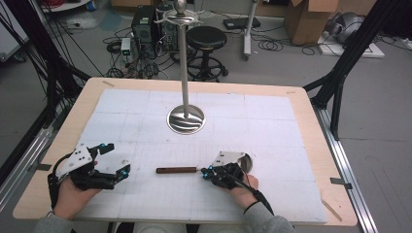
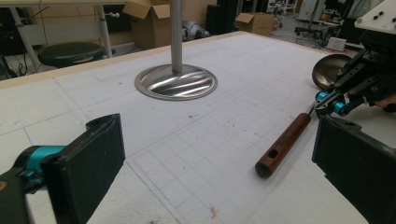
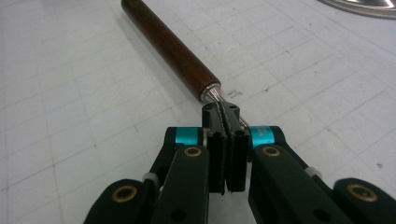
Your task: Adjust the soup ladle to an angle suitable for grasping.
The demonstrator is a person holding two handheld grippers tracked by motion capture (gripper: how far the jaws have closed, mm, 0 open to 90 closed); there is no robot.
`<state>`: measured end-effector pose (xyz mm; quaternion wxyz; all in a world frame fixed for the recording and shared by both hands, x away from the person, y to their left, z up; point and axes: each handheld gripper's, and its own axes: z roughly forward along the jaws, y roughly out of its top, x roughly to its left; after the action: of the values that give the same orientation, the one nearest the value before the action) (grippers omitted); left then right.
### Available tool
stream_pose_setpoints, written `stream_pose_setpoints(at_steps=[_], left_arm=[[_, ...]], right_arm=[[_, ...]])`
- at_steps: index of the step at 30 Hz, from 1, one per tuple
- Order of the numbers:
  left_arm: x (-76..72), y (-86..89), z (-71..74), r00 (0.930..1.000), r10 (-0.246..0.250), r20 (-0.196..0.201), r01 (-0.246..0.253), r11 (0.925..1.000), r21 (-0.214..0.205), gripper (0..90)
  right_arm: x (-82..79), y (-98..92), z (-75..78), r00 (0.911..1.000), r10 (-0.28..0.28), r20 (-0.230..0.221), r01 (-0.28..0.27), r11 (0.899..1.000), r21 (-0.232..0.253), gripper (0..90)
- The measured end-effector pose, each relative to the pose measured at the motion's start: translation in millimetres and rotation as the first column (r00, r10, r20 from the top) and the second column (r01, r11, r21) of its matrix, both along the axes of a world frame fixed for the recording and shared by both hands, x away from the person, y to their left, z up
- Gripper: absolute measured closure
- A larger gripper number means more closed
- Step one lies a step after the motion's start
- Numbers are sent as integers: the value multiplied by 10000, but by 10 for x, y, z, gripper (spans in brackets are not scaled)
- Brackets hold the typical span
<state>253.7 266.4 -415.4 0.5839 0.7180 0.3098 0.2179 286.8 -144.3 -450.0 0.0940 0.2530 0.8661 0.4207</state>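
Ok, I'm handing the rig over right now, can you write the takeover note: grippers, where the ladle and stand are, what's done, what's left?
Right gripper: shut on the ladle's thin metal shaft, just past the wooden handle.
Left gripper: open, holds nothing, at the table's left front.
Ladle: lies flat on the white mat; bowl beside the right gripper, handle pointing toward the left gripper.
Stand: upright at mat centre, hooks at the top carry nothing.
Done: ladle gripped.
Left: probably lift it and hang it on the stand.

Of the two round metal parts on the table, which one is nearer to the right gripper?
The ladle bowl, dark and small, lies just beside the right gripper. The stand's wide shiny base sits farther off, mid-table, carrying an upright pole.
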Motion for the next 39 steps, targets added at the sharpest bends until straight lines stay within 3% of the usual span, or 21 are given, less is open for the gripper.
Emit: stream_pose_setpoints(at_steps=[8,28,35,39], left_arm=[[5,-6,-5,10000,21,-39,-20,10000,80,31],[9,-19,-15,9999,12,-108,-10,9998,199,31],[10,-21,-17,9999,22,-104,-19,9998,209,31],[11,-22,-20,9999,7,-132,-4,9997,237,31]], right_arm=[[29,14,-4,9998,-143,-127,141,9998,-147,894],[140,119,-4,9978,-510,415,530,9975,-475,895],[193,166,-7,9942,-635,864,700,9948,-735,894],[212,168,-7,9942,-707,815,764,9947,-692,895]])
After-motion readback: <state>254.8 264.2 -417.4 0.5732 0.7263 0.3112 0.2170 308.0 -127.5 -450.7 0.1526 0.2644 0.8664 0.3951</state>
